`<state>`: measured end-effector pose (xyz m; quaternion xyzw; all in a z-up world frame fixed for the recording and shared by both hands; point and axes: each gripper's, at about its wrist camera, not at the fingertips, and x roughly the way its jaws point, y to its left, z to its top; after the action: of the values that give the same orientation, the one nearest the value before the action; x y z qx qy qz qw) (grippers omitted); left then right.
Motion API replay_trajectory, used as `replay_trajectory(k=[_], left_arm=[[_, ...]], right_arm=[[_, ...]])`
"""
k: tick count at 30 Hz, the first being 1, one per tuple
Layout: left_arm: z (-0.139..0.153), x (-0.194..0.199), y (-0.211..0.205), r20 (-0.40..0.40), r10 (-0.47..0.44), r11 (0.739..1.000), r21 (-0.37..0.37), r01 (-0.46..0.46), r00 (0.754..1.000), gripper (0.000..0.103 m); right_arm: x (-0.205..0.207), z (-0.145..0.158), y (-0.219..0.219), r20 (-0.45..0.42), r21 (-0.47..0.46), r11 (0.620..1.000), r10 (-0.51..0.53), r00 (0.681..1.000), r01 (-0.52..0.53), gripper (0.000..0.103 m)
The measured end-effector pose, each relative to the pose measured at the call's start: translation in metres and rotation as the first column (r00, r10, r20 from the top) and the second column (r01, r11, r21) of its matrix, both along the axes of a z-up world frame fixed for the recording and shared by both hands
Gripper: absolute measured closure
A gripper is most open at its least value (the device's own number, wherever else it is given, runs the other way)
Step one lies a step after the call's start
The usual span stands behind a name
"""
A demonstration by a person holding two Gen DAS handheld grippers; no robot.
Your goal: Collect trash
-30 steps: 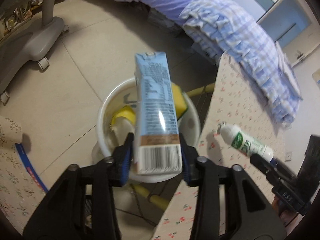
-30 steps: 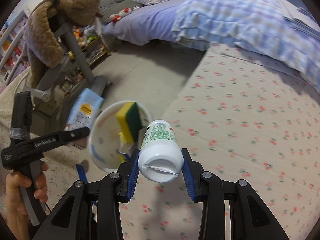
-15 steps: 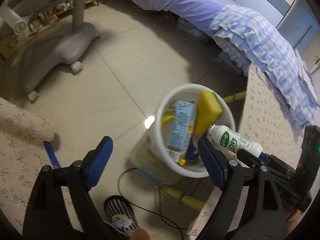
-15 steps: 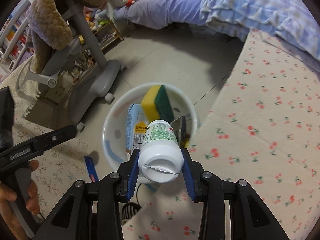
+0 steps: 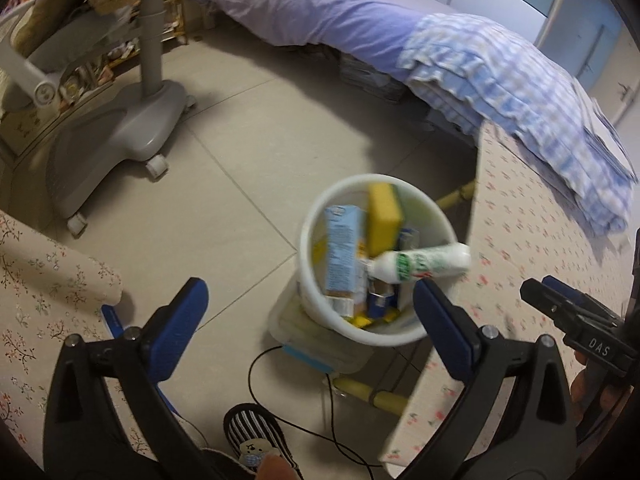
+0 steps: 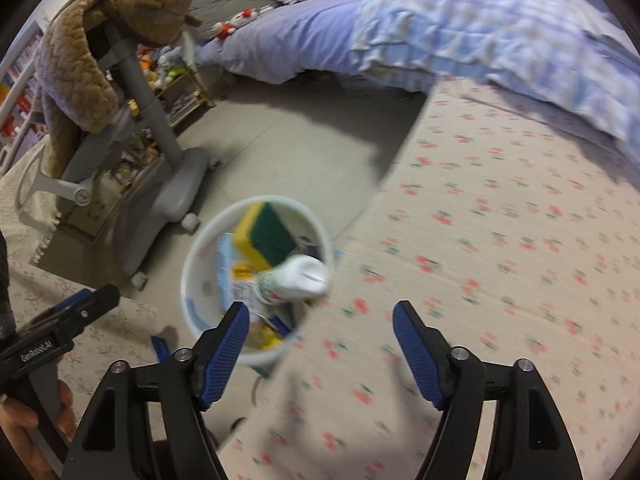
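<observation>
A white bin [image 5: 320, 312] stands on the floor beside the table; it also shows in the right wrist view [image 6: 192, 300]. Inside are a blue carton [image 5: 340, 252], a yellow-green sponge [image 5: 384, 220] and other trash. A white bottle with a green label [image 5: 420, 266] lies across the bin's rim, blurred; it also shows in the right wrist view [image 6: 296, 278]. My left gripper [image 5: 308, 316] is open and empty above the bin. My right gripper [image 6: 320, 344] is open and empty, just behind the bottle.
A table with a cherry-print cloth [image 6: 500, 280] is right of the bin. A grey wheeled chair base [image 5: 120, 140] stands on the tiled floor at left. A bed with purple and checked bedding [image 5: 400, 32] is behind. A cable and a striped slipper [image 5: 256, 436] lie below.
The left gripper let the blue carton drop into the bin and stayed open. The right gripper opened and released the white bottle, which now lies on the bin's rim.
</observation>
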<state>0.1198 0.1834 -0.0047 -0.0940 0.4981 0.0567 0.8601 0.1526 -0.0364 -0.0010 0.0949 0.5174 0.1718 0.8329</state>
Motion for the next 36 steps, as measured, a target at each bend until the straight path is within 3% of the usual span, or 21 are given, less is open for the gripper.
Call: replay_trajectory(k=[7, 16, 19, 23, 26, 36], left_arm=[[0.004, -0.027, -0.041, -0.019, -0.073, 0.996, -0.048, 0.072, 0.997, 0.001], [0.016, -0.068, -0.081, 0.063, -0.101, 0.995, 0.027, 0.099, 0.993, 0.001], [0.017, -0.08, -0.09, 0.085, -0.105, 0.994, 0.017, 0.104, 0.991, 0.001], [0.018, -0.095, -0.108, 0.126, -0.134, 0.99, 0.056, 0.127, 0.983, 0.001], [0.017, -0.1, -0.117, 0.144, -0.15, 0.986, 0.088, 0.139, 0.978, 0.001], [0.01, -0.105, -0.138, 0.147, -0.189, 0.977, 0.128, 0.171, 0.971, 0.001]], right_arm=[[-0.049, 0.015, -0.059, 0.021, -0.068, 0.991, -0.111, 0.994, 0.113, 0.019], [-0.125, 0.034, -0.108, 0.143, -0.13, 0.954, -0.254, 0.957, 0.272, 0.016], [-0.147, 0.034, -0.119, 0.181, -0.144, 0.935, -0.297, 0.938, 0.324, 0.016], [-0.172, 0.033, -0.133, 0.237, -0.161, 0.904, -0.354, 0.905, 0.396, 0.016], [-0.185, 0.033, -0.14, 0.273, -0.168, 0.883, -0.386, 0.881, 0.438, 0.016], [-0.184, 0.022, -0.153, 0.256, -0.15, 0.865, -0.434, 0.864, 0.479, 0.016]])
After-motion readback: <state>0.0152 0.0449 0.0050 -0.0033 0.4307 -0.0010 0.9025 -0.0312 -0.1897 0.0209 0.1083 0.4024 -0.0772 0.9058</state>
